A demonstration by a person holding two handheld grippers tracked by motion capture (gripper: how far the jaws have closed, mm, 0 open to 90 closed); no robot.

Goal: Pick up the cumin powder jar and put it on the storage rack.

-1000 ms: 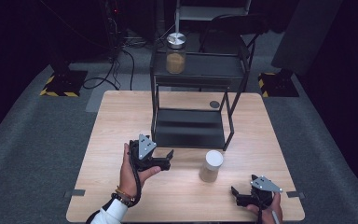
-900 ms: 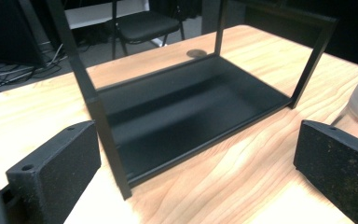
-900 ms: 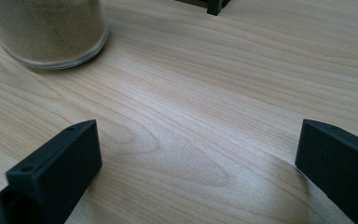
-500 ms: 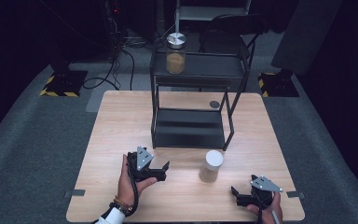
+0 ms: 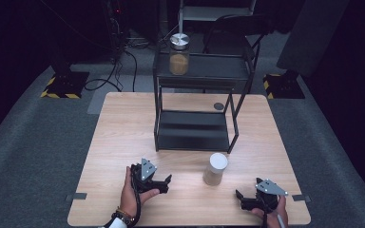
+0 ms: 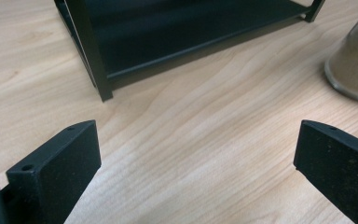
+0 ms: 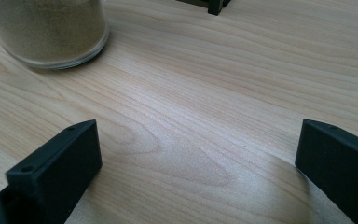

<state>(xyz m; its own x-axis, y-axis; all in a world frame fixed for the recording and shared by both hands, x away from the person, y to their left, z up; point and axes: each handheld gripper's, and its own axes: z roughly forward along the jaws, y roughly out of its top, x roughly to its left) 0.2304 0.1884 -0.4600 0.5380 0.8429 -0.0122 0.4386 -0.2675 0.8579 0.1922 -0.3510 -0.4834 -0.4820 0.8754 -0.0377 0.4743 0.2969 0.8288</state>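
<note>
A glass jar (image 5: 215, 169) with a white lid stands on the table (image 5: 119, 128), just in front of the black rack (image 5: 193, 130), near its front right leg. It is filled most of the way with a light brown powder. A second jar (image 5: 179, 55), with a silver lid, stands on the top shelf of the rack and holds a brown-yellow powder about to the same height.

The left gripper (image 5: 164, 183) is held just above the table, left of the first jar, its jaws spread wide with nothing between them. The right gripper (image 5: 240, 199) is near the front right edge of the table, right of the jar, also spread wide and holding nothing.

The high view shows both jars with their lids. The left gripper view shows the rack's lower shelf and a leg close up, and the jar's base (image 6: 354, 65) at the right edge. The right gripper view shows the jar's bottom (image 7: 46, 30) from near, so the fine grain of the powder is visible.
</note>
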